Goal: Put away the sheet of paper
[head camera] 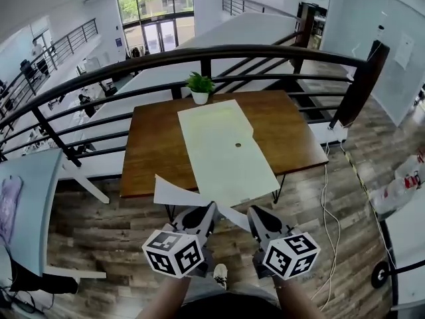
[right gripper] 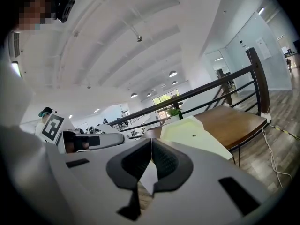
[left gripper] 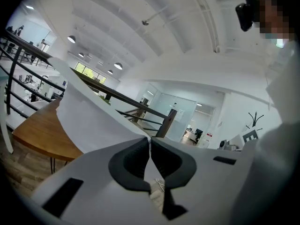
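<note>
My left gripper (head camera: 201, 212) and right gripper (head camera: 256, 214) are both clamped tight on the sheet of paper (head camera: 174, 193), which spans between them.

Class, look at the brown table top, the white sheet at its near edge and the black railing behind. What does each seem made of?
The brown rectangular table top: wood, probably varnished, given grain streaks and a soft sheen. The thin white sheet: matte paper; it bends in a curve. The black railing: likely painted metal, with slim, smooth bars.
</note>
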`<state>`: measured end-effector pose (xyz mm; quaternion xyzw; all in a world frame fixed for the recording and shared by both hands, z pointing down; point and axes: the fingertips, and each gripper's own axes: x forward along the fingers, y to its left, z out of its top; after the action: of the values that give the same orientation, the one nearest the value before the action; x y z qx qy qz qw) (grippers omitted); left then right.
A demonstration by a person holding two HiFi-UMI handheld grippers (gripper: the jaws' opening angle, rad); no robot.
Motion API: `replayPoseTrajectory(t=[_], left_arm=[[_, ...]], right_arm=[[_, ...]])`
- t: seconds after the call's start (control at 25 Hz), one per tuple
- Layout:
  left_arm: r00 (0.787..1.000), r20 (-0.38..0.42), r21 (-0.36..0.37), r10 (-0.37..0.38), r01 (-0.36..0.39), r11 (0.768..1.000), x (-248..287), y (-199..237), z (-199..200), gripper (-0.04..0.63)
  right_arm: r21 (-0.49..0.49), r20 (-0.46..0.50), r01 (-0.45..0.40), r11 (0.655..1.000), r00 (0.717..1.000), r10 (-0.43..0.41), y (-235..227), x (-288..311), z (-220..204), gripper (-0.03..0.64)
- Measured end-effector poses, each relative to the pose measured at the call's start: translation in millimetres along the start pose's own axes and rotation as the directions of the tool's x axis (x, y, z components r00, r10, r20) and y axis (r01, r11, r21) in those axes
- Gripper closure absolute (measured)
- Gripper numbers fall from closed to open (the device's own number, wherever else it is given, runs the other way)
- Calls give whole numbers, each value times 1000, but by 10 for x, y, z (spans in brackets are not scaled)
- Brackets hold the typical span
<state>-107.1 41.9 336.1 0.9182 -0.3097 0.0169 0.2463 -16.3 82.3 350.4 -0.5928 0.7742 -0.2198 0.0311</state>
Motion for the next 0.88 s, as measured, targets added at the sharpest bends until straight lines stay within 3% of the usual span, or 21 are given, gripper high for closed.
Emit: replayPoseTrajectory(t=[0.44,0.88], left_arm=[[1000,-6,-62,-7,7,998,292,379,125,572],[1000,8,-63,22,-22,998,877,638,386,572]], right_arm=[[-3,-21,10,1000,1000,-10,-79,362,101,589],[-4,-12,-23,1000,1000,23,-579,986,486,589]])
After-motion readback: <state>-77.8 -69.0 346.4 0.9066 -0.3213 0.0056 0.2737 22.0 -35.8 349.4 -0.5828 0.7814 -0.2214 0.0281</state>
